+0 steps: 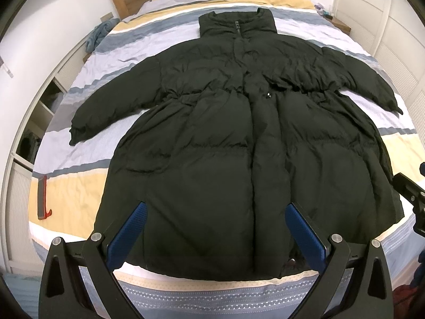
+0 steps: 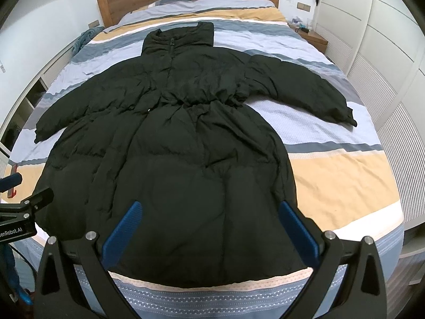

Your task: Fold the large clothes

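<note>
The long black quilted puffer coat (image 1: 239, 143) lies flat, face up, sleeves spread, on the striped bed (image 1: 66, 186), unfolded; the left gripper (image 1: 215, 228) and right gripper (image 2: 210, 226) hover agape above its hem, suggesting a sleeve-fold comes first.

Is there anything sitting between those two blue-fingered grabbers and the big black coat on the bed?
Nothing visible. The left gripper and right gripper both hang open over the hem end of the black coat, with no object between them and it. The red-and-grey tool lies on the bedspread, off to the coat's side.
</note>
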The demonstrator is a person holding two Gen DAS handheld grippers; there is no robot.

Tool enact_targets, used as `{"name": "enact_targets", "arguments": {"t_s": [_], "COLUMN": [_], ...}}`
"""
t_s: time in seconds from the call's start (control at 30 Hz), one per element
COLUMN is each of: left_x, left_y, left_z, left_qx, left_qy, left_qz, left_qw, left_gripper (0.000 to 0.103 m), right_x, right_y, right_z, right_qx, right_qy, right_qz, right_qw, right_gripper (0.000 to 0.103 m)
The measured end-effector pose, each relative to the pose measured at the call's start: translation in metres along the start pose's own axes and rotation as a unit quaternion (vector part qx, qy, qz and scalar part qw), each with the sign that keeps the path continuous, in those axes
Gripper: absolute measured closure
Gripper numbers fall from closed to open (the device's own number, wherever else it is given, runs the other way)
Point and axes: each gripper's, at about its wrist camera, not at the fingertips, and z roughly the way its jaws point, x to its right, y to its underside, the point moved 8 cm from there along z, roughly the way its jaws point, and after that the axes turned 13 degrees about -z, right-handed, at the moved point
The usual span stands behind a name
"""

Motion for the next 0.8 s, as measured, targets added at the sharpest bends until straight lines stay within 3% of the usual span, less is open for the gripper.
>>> {"name": "enact_targets", "arguments": {"t_s": [0.8], "left_x": [-0.003], "left_y": [0.000], "left_z": [0.018], "left_qx": [-0.024], "left_qy": [-0.028], "left_qz": [-0.010], "left_qw": [0.9993], "left_gripper": [0.002], "right_x": [-0.004], "right_y": [0.002], "right_z": [0.006], "right_qx": [-0.018], "right_qy": [-0.003], "right_qz": [-0.035], "right_qw": [0.999], "right_gripper": [0.000]}}
